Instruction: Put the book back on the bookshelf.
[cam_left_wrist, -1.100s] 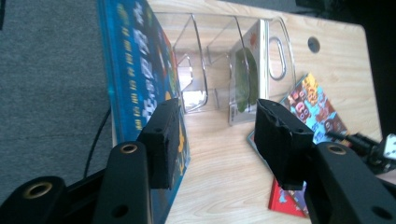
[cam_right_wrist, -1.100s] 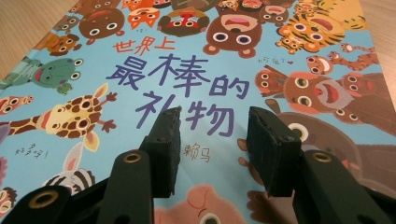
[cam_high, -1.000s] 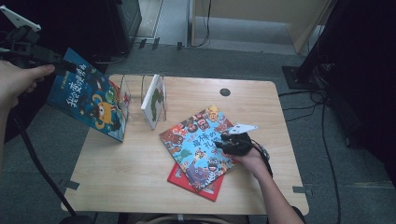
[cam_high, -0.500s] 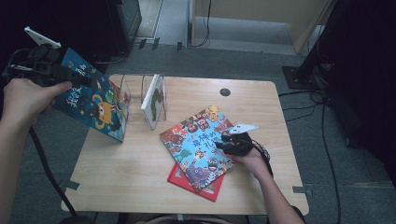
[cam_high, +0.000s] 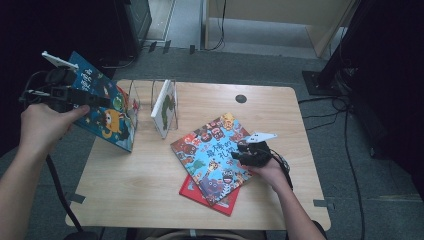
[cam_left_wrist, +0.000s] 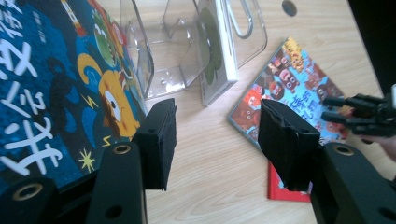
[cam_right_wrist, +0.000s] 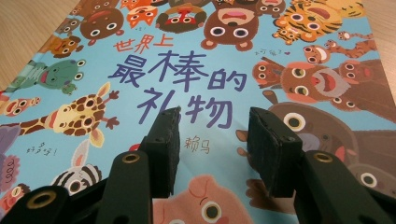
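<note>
My left gripper (cam_high: 97, 98) hangs off the surface's (cam_high: 150, 200) left edge near the far-left corner, jaws parted about halfway; they have just been opening a little, and in the left gripper view nothing sits between the pads. The dark blue picture book (cam_high: 107, 120) stands tilted at that left edge, just beside my left jaw; whether the jaw touches its cover I cannot tell. Just right of it, near the far edge, is the clear acrylic book stand (cam_left_wrist: 163, 51), with a white book (cam_high: 164, 107) upright in one of its slots. Toward the middle-right of the surface lies the light blue animal book (cam_right_wrist: 196, 60), flat, stacked on a red book (cam_high: 200, 195) whose corner pokes out toward the near edge. My right gripper (cam_high: 245, 154) rests over the light blue book's right side, jaws about half open with nothing between them, cover visible in the gap.
</note>
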